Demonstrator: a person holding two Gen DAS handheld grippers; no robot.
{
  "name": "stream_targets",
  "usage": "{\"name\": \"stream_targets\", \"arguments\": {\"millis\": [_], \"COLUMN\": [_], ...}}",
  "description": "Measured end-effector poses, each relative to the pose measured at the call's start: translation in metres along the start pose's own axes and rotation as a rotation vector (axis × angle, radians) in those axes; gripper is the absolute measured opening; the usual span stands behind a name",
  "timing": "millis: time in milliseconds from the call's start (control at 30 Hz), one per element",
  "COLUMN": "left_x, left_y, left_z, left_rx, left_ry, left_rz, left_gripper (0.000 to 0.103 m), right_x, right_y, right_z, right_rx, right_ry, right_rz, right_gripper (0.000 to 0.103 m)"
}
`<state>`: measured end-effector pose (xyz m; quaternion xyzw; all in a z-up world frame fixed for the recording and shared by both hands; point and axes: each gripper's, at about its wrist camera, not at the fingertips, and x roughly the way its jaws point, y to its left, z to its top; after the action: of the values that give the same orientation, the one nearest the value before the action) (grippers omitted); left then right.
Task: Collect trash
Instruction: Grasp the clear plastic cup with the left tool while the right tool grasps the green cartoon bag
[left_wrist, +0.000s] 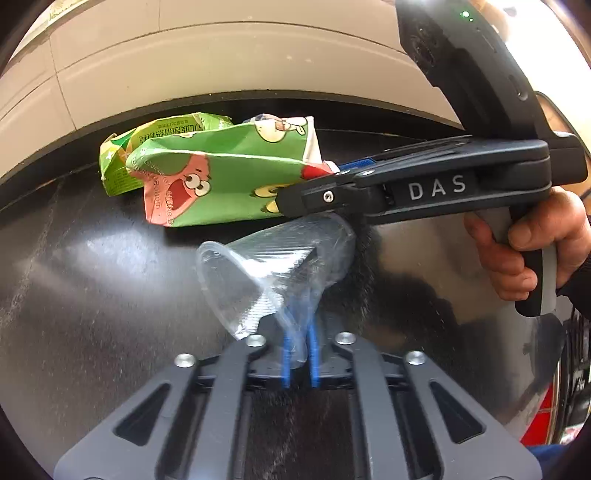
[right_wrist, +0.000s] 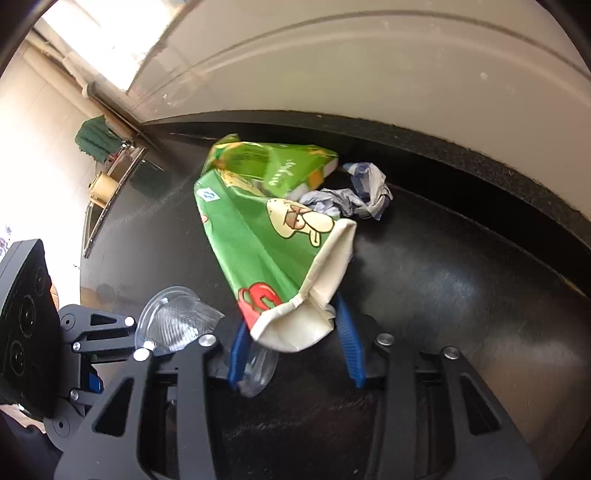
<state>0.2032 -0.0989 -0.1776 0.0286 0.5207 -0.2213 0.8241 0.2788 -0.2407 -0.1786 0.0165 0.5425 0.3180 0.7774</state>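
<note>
Left gripper (left_wrist: 299, 354) pinches a clear ribbed plastic cup (left_wrist: 273, 273); right gripper (right_wrist: 295, 343) clamps a crumpled green carton (right_wrist: 266, 251) on the glossy black table (right_wrist: 443, 295).

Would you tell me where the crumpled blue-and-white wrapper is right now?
In the right wrist view the crumpled wrapper lies on the black counter near its back edge, just right of the green cartoon carton and the smaller green box.

Dark, glossy countertop (right_wrist: 461, 288) runs along a pale tiled wall (right_wrist: 369, 66). Lying on it: a crushed green carton (right_wrist: 273, 162), a crumpled blue-white wrapper (right_wrist: 354, 195), and a cartoon-printed paper bag (left_wrist: 229, 173).
</note>
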Motion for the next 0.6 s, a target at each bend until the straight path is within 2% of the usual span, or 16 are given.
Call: {"name": "stream_targets", "arguments": {"millis": [233,600], "left_x": [-0.04,-0.101], "left_y": [-0.002,-0.005], "left_z": [-0.03,-0.088], "left_rx": [-0.002,-0.035], "left_ry": [-0.033,-0.06], "left_rz": [0.028,0.11], "left_gripper": [0.003,0.003], "right_x": [-0.038,-0.106], "right_y": [0.04,0.108], "right_z": [-0.024,-0.108], "right_rx": [-0.008,0.059], "right_ry": [-0.081,-0.229], "right_rz": [-0.066,-0.18], "right_gripper": [0.035,0.035]}}
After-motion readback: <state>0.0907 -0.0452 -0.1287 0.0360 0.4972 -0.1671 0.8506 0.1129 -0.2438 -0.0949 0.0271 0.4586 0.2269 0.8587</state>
